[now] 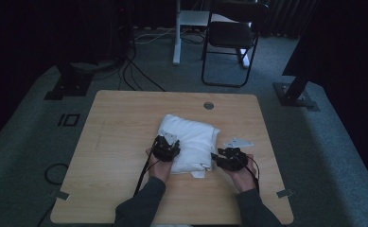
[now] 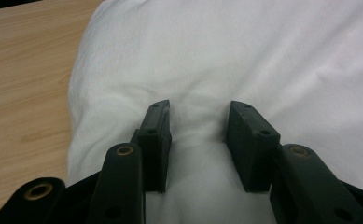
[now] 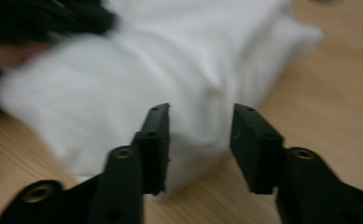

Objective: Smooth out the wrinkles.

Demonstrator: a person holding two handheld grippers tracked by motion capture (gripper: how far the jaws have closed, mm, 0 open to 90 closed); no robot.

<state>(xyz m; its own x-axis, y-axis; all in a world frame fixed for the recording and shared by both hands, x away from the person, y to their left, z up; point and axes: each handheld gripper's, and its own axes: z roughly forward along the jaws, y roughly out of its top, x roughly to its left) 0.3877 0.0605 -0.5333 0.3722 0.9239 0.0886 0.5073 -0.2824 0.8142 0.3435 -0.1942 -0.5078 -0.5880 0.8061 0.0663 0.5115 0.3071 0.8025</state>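
So here's where we're at with the white folded cloth (image 1: 189, 143). It's sitting a bit right of the middle of the wooden surface (image 1: 120, 142), a puffy bundle with a loose corner poking out at its near edge.

Our left gripper (image 1: 168, 146) is resting on the near left part of the cloth. In the left gripper view (image 2: 198, 135) the jaws are partly apart and pressed down into the fabric, with a shallow ridge of cloth bunched up between them. We honestly can't tell whether the pads are actually pinching that ridge or just resting either side of it.

Our right gripper (image 1: 215, 156) is at the cloth's near right corner, pointing in toward it from the side. In the right gripper view (image 3: 200, 140) the jaws are parted about halfway and released. The rounded edge of the cloth lies just beyond and between the tips, but the pads aren't squeezing anything. That view is blurry, so fine detail is a wash. The left gripper shows dark at its top left, on the cloth.

There's also a grey three-cornered plate (image 1: 239, 142) lying on the surface just right of the cloth, close to the right gripper. Behind the surface a black chair (image 1: 230, 39) stands on the carpet.
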